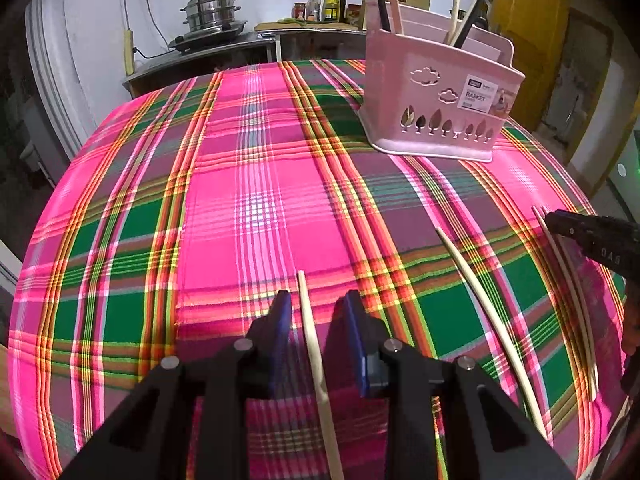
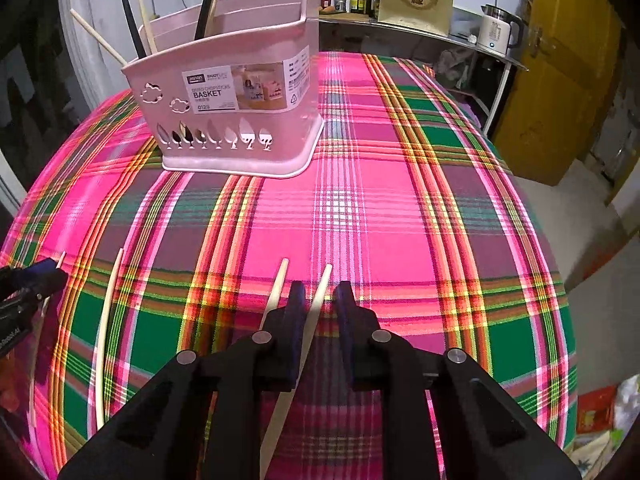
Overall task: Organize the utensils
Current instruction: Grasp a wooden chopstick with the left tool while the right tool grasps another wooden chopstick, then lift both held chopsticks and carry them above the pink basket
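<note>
Both grippers are hanging low, pointing forward. The left black two-finger gripper with blue pads point(image 1: 316, 312) is sitting with its jaws parted, and the right black two-finger gripper with dark pads point(image 2: 320, 300) is gaping too, nothing pinched.

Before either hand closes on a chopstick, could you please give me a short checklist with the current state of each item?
1. Left tongs open: ok.
2. One chopstick lies between the left fingers: ok.
3. Right tongs open: ok.
4. Only one chopstick between the right fingers: ok; one stick is in the gap, while a second stick lies just outside the left finger.
5. Pink basket upright on the plaid tablecloth, top open: ok.
6. Free room inside the basket compartments: cannot tell.
</note>
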Motion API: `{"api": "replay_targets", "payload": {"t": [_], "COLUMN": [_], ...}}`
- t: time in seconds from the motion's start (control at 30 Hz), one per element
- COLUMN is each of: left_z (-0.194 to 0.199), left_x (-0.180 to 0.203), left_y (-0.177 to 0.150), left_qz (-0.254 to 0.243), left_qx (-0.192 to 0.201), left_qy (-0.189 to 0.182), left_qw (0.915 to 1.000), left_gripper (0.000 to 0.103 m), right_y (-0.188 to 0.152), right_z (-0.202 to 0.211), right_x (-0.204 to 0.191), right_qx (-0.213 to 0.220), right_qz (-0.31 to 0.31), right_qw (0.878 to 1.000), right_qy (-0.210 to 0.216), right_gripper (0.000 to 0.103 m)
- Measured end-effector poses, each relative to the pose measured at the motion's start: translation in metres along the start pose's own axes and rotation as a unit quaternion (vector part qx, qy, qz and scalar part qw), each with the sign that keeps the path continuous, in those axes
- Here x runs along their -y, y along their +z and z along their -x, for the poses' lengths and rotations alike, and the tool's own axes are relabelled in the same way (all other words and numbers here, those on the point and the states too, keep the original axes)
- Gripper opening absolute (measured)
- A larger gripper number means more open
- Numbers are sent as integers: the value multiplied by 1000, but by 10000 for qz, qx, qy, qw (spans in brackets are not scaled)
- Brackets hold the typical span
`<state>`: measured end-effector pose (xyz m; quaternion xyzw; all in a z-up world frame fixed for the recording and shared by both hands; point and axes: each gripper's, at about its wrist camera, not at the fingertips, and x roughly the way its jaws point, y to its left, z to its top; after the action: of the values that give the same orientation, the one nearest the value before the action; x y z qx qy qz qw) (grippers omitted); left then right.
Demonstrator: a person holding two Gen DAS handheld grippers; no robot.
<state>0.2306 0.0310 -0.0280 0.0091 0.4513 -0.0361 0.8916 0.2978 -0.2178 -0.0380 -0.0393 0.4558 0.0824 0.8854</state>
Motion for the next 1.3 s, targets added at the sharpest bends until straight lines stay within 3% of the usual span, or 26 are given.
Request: {"api": "replay_targets", "payload": {"t": [0.3,0.63,1.3], "left_z": [-2,4,95], "left_x": [4,-6,-8], "left_y": [4,15,61], "left_qz": [-60,128,142], "left_qx": [-60,-71,993], "left_qy": [-135,-419,-711], "left_qw": [9999,9990,9924], "left_gripper": [6,5,5], "right_y": [6,13,37], "right_z": [-3,14,113], "right_x": [4,16,21], "right_qx": [-131,109,1349], "right_qz": [-106,-344,-408], "right_qw": [9997,9983,9874], "right_qy": [182,462,720], "right_gripper": [5,5,5]}}
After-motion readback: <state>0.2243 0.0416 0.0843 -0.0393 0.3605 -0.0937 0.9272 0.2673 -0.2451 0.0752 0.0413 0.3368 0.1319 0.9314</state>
